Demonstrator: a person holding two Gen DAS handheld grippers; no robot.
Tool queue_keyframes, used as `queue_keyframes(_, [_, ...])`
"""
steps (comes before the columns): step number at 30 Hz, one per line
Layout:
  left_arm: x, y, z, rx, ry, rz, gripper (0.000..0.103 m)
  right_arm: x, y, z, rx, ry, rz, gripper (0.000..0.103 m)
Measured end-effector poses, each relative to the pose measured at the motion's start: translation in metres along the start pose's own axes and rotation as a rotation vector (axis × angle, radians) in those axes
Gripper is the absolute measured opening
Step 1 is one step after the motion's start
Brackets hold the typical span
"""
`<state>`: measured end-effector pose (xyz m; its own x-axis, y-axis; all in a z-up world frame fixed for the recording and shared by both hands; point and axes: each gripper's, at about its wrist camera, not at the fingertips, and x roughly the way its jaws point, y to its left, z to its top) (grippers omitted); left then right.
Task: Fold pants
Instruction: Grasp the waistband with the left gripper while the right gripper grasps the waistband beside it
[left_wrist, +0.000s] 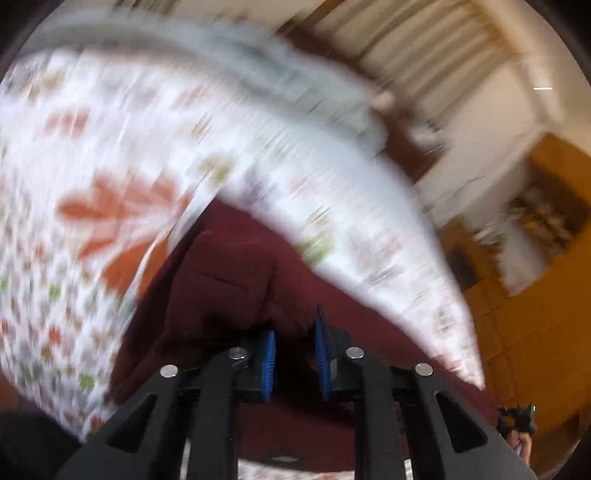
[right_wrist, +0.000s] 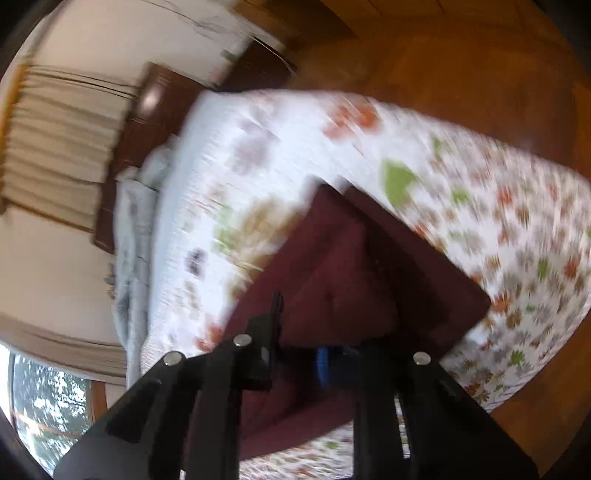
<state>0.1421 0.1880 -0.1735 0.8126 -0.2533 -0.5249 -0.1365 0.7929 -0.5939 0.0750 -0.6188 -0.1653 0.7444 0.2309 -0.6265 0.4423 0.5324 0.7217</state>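
Maroon pants (right_wrist: 354, 280) spread on floral bedspread (right_wrist: 280, 147) of bed. Left hand-held gripper (left_wrist: 293, 354) pinching raised fold of pants. Right hand-held gripper (right_wrist: 299, 350) clamped on pants edge.

Both wrist views look steeply down, close over the maroon pants (left_wrist: 229, 266) on the bed (right_wrist: 517, 229)

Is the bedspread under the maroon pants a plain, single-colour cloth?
No: the bedspread under the pants is white with orange and green floral prints.
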Motion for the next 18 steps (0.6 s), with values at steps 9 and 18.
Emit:
queue_keyframes(9, [0.01, 0.071, -0.039, -0.347, 0.192, 0.094, 0.019, 0.011, -0.063, -0.02, 0.088, -0.002, -0.047, 0.012])
queue_keyframes(18, [0.006, 0.059, -0.033, -0.299, 0.189, 0.101, 0.02, 0.013, -0.051, -0.015, 0.076, 0.007, -0.097, 0.018])
